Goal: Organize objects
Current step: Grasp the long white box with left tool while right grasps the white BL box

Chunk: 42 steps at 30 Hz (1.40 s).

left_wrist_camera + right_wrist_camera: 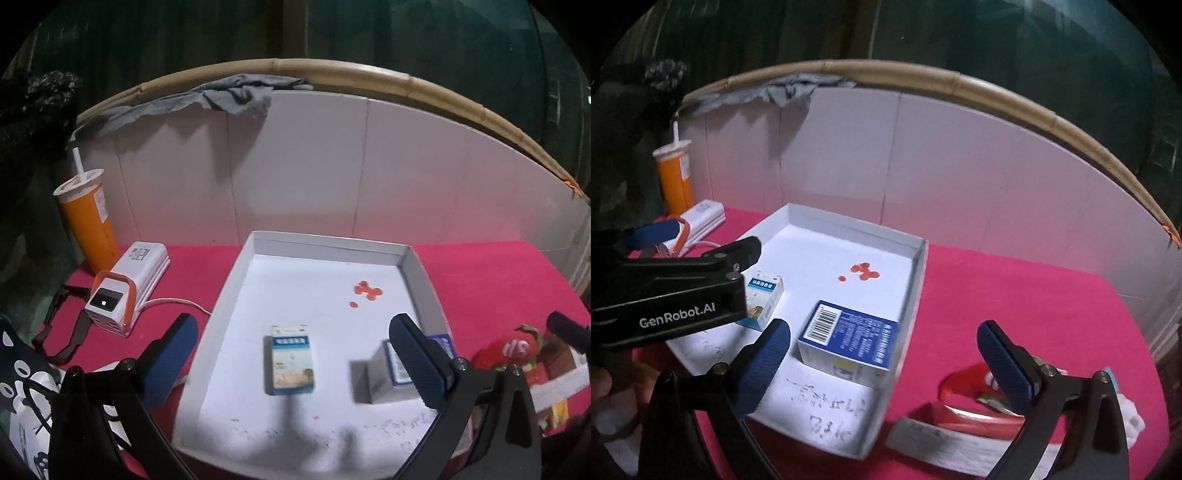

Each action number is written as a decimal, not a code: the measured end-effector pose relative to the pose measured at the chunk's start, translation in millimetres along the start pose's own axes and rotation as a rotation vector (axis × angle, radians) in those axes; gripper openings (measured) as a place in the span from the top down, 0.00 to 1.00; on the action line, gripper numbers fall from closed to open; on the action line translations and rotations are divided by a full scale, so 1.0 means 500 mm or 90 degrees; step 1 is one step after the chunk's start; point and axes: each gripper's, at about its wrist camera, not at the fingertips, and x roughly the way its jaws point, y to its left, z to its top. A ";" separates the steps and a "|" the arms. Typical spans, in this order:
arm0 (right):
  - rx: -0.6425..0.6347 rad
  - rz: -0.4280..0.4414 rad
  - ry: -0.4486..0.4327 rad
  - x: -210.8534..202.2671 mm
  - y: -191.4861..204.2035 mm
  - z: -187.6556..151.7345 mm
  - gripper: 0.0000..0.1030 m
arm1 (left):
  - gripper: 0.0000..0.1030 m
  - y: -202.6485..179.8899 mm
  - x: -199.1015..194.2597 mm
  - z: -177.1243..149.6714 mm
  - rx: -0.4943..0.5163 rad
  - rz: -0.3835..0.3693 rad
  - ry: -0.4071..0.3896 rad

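White tray (236, 280) sits mid-frame on the pink worktop (192, 266). Inside it: a small pale box (291, 360) lying flat at lower centre of the left view, and a blue box (849, 336) against the tray's right wall, lower centre of the right view. Red spots (365, 290) mark the tray floor toward its far right corner.

Left tongs (295, 354) spread wide, holding nothing, hovering above the pale box. Right tongs (882, 358) also spread and holding nothing, over the tray's right wall, with the blue box near the left pad.

Outside the tray, lower right of the right view: a red packet (964, 391) on the worktop beside a white strip (945, 443). I judge this the next thing to go in.

Plan for the right tongs: move right and down, centre the packet between the pads, close on its body, not on a loose edge. Lift clear of the tray wall before crossing. Set down on bare floor between the two boxes.

Keep the left tongs out of the crossing path.

Upper left: orange cup (86, 218), white power bank (129, 280). Not touching these.
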 end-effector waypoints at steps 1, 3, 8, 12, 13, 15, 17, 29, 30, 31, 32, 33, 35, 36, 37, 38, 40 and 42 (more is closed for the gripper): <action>0.010 0.001 -0.004 -0.012 -0.012 -0.002 0.00 | 0.00 -0.006 -0.008 -0.003 0.005 -0.010 -0.001; 0.037 -0.002 -0.016 -0.045 -0.048 -0.007 0.00 | 0.00 -0.023 -0.026 -0.016 0.016 -0.037 -0.004; 0.123 -0.043 -0.041 -0.119 -0.162 -0.041 0.00 | 0.00 -0.080 -0.060 -0.063 0.045 -0.111 0.009; 0.201 -0.084 -0.048 -0.171 -0.261 -0.093 0.00 | 0.00 -0.148 -0.086 -0.094 0.097 -0.182 0.022; 0.214 -0.088 -0.048 -0.178 -0.279 -0.102 0.00 | 0.00 -0.162 -0.093 -0.100 0.109 -0.195 0.022; 0.249 -0.089 -0.047 -0.197 -0.320 -0.130 0.00 | 0.00 -0.194 -0.107 -0.115 0.136 -0.231 0.026; 0.273 -0.080 -0.033 -0.209 -0.352 -0.163 0.00 | 0.00 -0.225 -0.113 -0.131 0.163 -0.254 0.034; 0.158 0.051 0.135 -0.151 -0.226 -0.319 0.11 | 0.00 -0.325 -0.048 -0.120 0.449 -0.302 0.031; 0.149 0.037 0.140 -0.142 -0.219 -0.317 0.11 | 0.00 -0.334 -0.044 -0.122 0.474 -0.315 0.032; 0.147 0.025 0.142 -0.134 -0.217 -0.315 0.11 | 0.00 -0.342 -0.038 -0.124 0.495 -0.332 0.034; 0.152 0.017 0.145 -0.123 -0.217 -0.309 0.11 | 0.00 -0.349 -0.032 -0.127 0.512 -0.347 0.040; 0.158 0.019 0.150 -0.113 -0.214 -0.304 0.11 | 0.00 -0.362 -0.024 -0.130 0.529 -0.360 0.049; 0.167 0.021 0.158 -0.103 -0.220 -0.305 0.11 | 0.00 -0.377 -0.008 -0.138 0.553 -0.365 0.065; 0.166 0.018 0.160 -0.093 -0.213 -0.299 0.11 | 0.00 -0.382 -0.003 -0.144 0.560 -0.364 0.070; 0.161 0.008 0.162 -0.086 -0.207 -0.296 0.12 | 0.00 -0.388 0.003 -0.146 0.566 -0.363 0.075; 0.157 0.001 0.164 -0.079 -0.209 -0.293 0.14 | 0.00 -0.397 0.012 -0.148 0.570 -0.361 0.082; 0.149 0.007 0.181 -0.064 -0.202 -0.297 0.40 | 0.00 -0.408 0.020 -0.148 0.571 -0.362 0.085; 0.155 0.011 0.192 -0.059 -0.207 -0.309 0.44 | 0.07 -0.420 0.022 -0.146 0.568 -0.365 0.083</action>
